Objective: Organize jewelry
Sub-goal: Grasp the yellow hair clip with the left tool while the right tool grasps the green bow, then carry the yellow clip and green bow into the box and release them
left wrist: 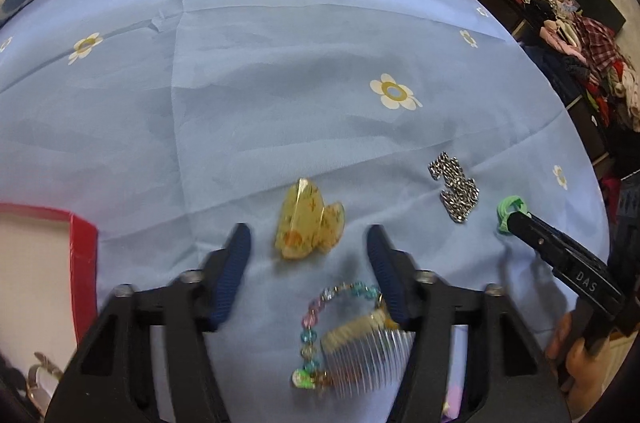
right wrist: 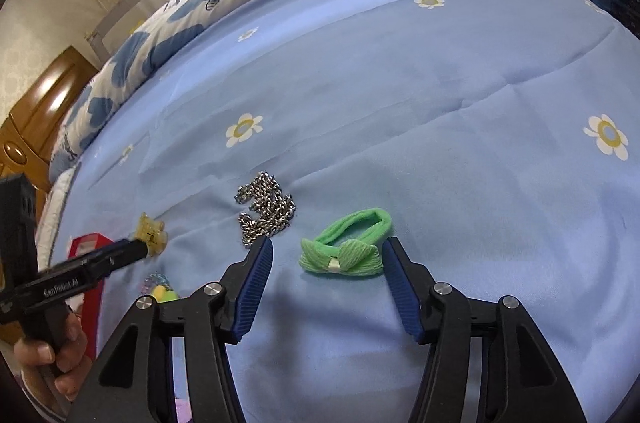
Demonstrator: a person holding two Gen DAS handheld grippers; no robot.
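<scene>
step: both tongs are lining up for a pick, so the sorting looks early, with most pieces loose on the bed.
left tongs: jaws apart, empty, straddling the yellow clip without touching it.
right tongs: jaws apart, empty, one finger on each side of the green tie, pads not pressing.
next move: each pair probably has to drop a little and close on its piece; the clip is hard and glossy and may slip, while the tie is soft and should squash.
clip: translucent yellow claw with orange flecks, lying on its side, mid-bed.
tie: knit green band with a bow, flat on the sheet.
chain: silver links in a heap, between clip and tie.
bracelet: pastel beads, looped beside the comb, under the left tongs.
box: red-rimmed, at the left edge, likely the destination.
</scene>
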